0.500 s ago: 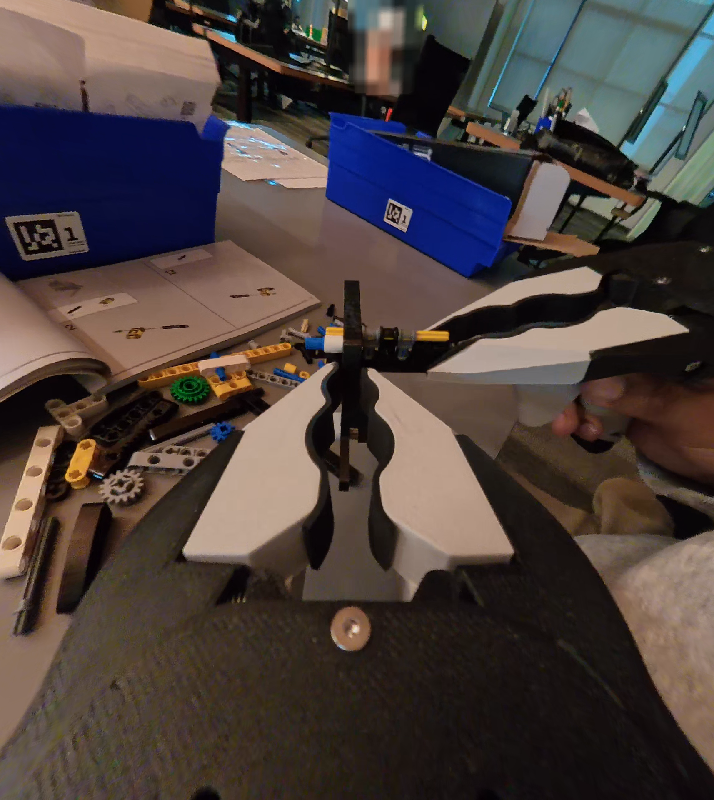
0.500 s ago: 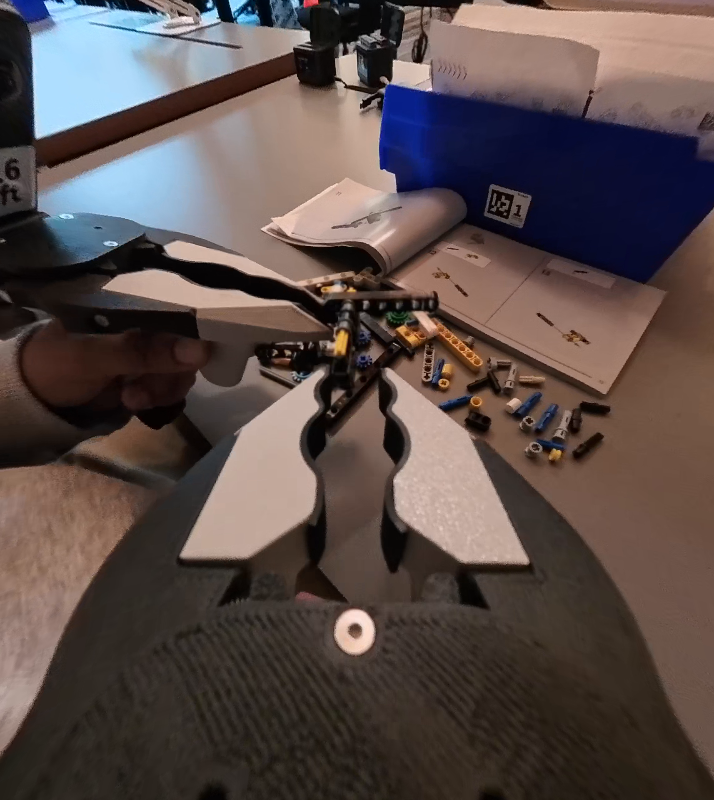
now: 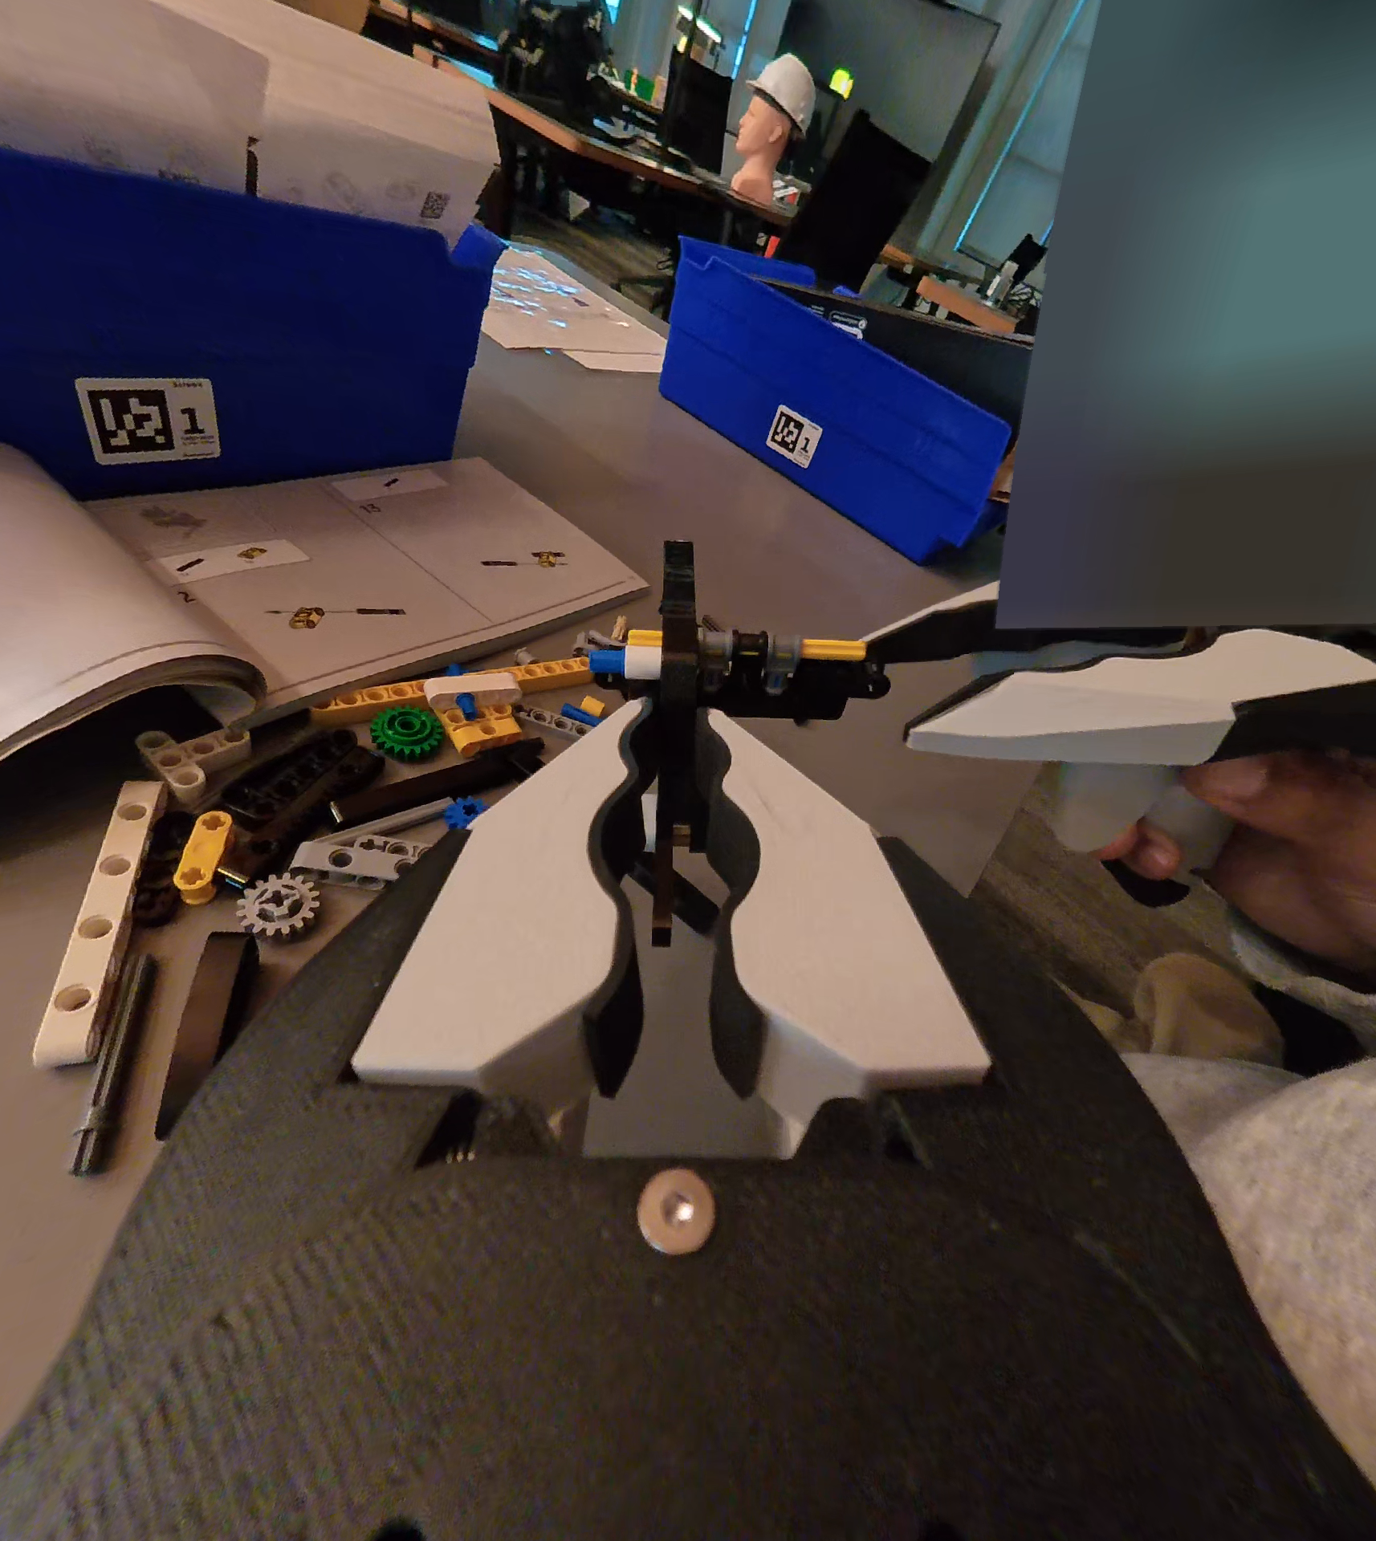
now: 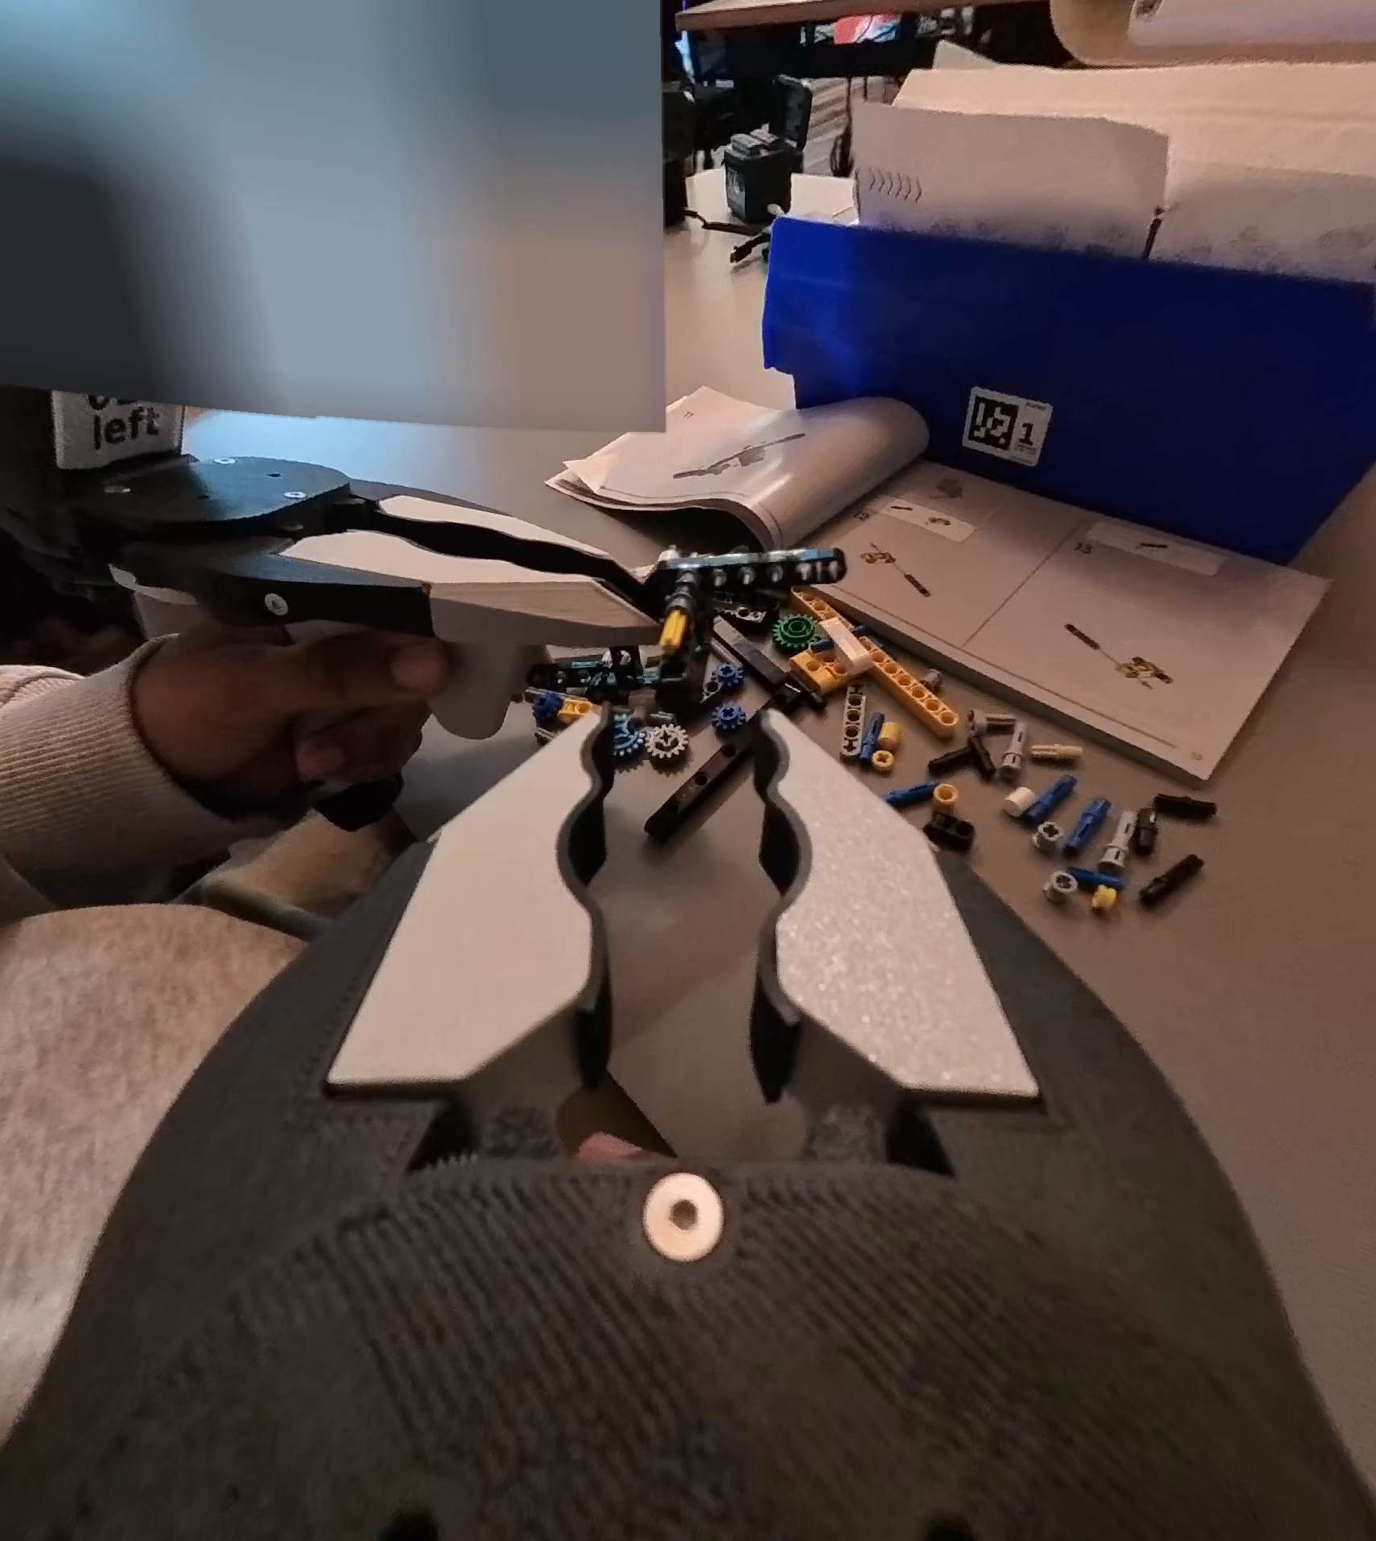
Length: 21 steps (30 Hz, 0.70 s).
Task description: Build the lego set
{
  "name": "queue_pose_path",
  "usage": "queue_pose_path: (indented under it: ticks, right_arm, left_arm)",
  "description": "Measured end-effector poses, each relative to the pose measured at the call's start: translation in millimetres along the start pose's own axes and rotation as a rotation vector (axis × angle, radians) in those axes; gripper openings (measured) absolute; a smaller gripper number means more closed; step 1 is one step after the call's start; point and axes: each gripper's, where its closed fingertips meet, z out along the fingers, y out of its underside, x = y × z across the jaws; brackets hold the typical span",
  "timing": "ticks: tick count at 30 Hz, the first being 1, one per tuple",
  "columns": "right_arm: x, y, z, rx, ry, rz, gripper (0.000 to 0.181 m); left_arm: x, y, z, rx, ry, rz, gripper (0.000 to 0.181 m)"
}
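Comparing against half a second ago. Left wrist view: left gripper (image 3: 675, 725) stays clamped on the upright black beam of the half-built model (image 3: 739, 659); right gripper (image 3: 889, 680), earlier touching the yellow axle (image 3: 831, 648), now sits just off its right end.

Right wrist view: right gripper (image 4: 685, 738) fingers spread, empty, nearer than the model (image 4: 689, 621). Judgement: axle seated; next piece from the loose parts (image 4: 1043, 813).
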Motion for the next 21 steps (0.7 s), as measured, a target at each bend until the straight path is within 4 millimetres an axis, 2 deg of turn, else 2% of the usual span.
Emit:
queue_pose_path:
  ticks: [21]
  right_arm:
    - [17.6, -9.5, -9.6, 0.057, 0.036, 0.032, 0.037]
  left_arm:
    - [8.2, -5.1, -1.5, 0.036, 0.019, 0.062, 0.007]
